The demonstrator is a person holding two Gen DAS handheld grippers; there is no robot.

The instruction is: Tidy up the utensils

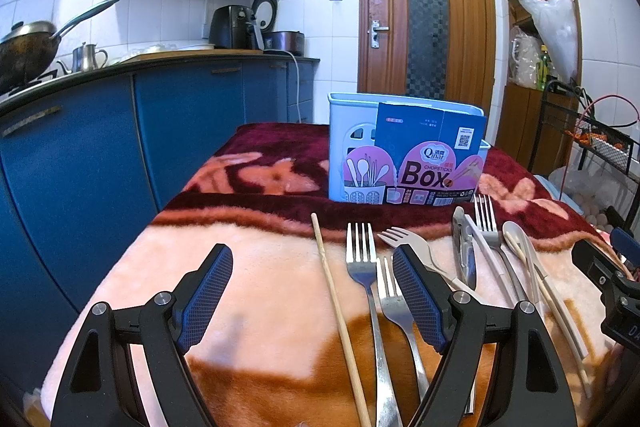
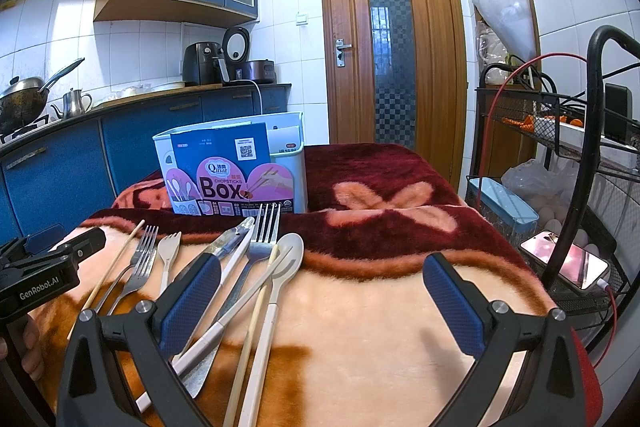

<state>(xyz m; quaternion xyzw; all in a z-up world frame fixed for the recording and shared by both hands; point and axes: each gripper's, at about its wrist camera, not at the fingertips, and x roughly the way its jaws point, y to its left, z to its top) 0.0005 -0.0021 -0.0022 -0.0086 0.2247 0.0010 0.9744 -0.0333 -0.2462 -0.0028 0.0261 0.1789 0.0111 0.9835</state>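
Note:
A pale blue utensil holder [image 1: 352, 147] with a "Chopsticks Box" card [image 1: 424, 163] stands upright on the blanket; it also shows in the right wrist view [image 2: 296, 163]. In front of it lie several utensils: a wooden chopstick [image 1: 340, 307], metal forks [image 1: 362, 267], a beige fork [image 1: 404, 241], a knife [image 1: 464, 247] and a beige spoon [image 2: 290, 251]. My left gripper [image 1: 312, 263] is open and empty, low over the forks. My right gripper [image 2: 322, 275] is open and empty, just right of the spoon.
The blanket-covered table [image 2: 380, 327] has blue kitchen cabinets [image 1: 120, 131] to its left and a black wire rack [image 2: 560, 155] with a phone [image 2: 568, 259] to its right. A wooden door [image 2: 392, 47] is behind.

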